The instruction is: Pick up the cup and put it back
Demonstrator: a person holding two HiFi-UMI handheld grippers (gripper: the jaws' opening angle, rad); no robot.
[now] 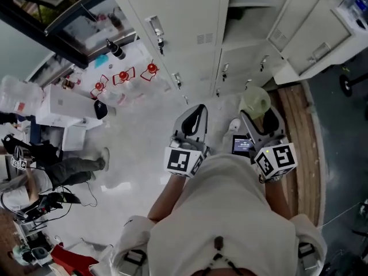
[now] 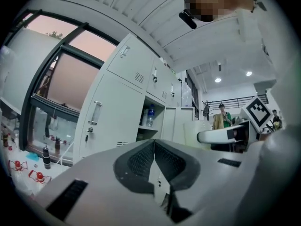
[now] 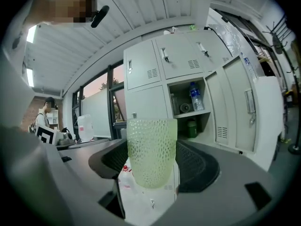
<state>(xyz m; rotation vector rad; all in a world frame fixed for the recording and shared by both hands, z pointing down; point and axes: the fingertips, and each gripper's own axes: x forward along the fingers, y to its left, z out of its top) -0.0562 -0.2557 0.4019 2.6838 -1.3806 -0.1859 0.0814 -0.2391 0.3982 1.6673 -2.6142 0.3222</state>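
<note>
Cup (image 3: 151,152), pale green and dimpled, clamped upright between right gripper (image 1: 263,118) jaws, held in the air facing the open locker (image 3: 186,102). Left gripper (image 2: 154,150) jaws pressed together, nothing between them.

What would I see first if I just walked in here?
The bumpy pale-green cup, pinched in the right tongs and held up in front of the white lockers. One locker stands open with a water bottle inside, and the left tongs are shut with nothing in them.
</note>
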